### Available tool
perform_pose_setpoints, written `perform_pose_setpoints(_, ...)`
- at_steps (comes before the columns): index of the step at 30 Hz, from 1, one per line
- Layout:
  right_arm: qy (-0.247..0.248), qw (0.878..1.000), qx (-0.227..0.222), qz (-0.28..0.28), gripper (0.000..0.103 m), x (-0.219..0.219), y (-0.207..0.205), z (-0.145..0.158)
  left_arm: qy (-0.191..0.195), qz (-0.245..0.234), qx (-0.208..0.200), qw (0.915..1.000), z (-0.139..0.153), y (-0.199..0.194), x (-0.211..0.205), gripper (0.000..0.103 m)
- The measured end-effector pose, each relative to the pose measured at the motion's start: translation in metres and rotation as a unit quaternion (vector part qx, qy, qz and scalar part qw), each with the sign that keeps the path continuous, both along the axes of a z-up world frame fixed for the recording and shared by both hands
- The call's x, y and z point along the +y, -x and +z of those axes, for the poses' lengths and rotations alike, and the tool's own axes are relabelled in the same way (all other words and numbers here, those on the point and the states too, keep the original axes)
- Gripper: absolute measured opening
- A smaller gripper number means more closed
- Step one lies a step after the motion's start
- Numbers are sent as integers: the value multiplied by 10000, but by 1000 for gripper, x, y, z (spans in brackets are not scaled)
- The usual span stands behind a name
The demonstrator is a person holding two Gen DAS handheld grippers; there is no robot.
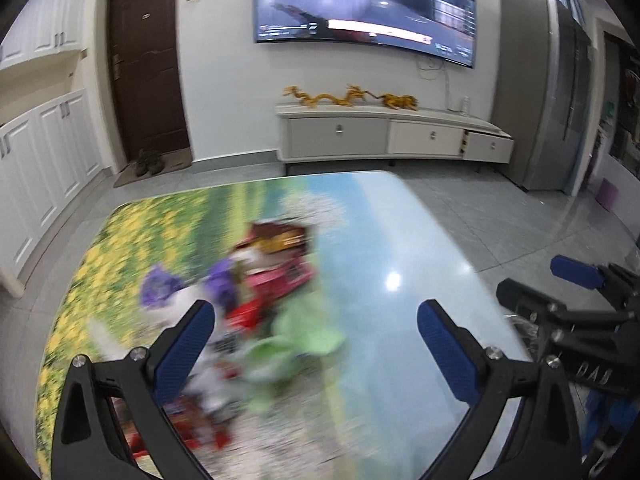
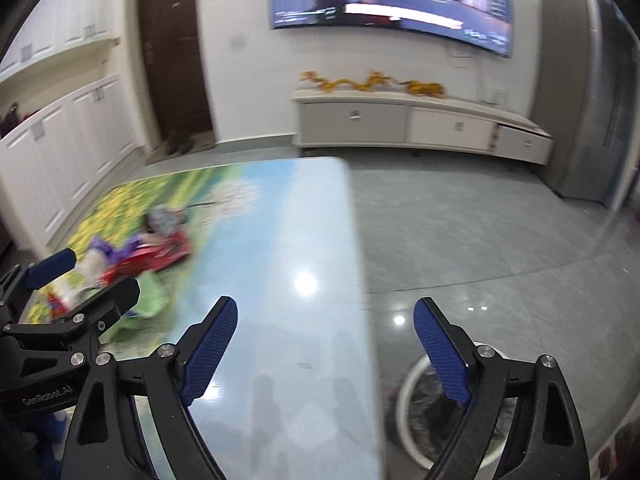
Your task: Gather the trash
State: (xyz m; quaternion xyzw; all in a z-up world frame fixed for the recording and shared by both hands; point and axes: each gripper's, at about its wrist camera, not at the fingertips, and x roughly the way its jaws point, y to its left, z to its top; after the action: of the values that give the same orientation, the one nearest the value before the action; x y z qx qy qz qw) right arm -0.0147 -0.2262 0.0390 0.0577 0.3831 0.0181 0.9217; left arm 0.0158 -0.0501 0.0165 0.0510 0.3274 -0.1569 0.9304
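A pile of trash [image 1: 256, 292] lies on the picture-printed table [image 1: 400, 240]: red wrappers, purple and white crumpled bits and a green wrapper [image 1: 308, 340], all blurred. My left gripper [image 1: 316, 320] is open and empty above the pile's near side. My right gripper [image 2: 324, 316] is open and empty over the table's right edge. The pile also shows in the right wrist view [image 2: 136, 256] at the left. A white-rimmed bin [image 2: 416, 412] with a dark liner stands on the floor below the right gripper.
The table's right edge [image 2: 360, 280] drops to a grey tiled floor [image 2: 480, 232]. A TV cabinet [image 1: 392, 136] stands against the far wall, white cupboards [image 1: 44, 152] at the left, a brown door [image 1: 148, 64] beyond. The right gripper shows in the left view [image 1: 568, 292].
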Motion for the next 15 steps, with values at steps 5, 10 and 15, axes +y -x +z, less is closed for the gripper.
perform_pose_setpoints(5, -237, 9968, 62, 760, 83, 48, -7, 5, 67, 486, 46, 9988, 1, 8, 80, 97)
perform_pose_setpoints(10, -432, 9900, 283, 1310, 74, 87, -21, 0, 141, 686, 298, 9971, -12, 18, 131, 92)
perform_pose_setpoints(15, -710, 9828, 460, 1640, 69, 103, -34, -5, 343, 564, 604, 9960, -27, 19, 142, 80)
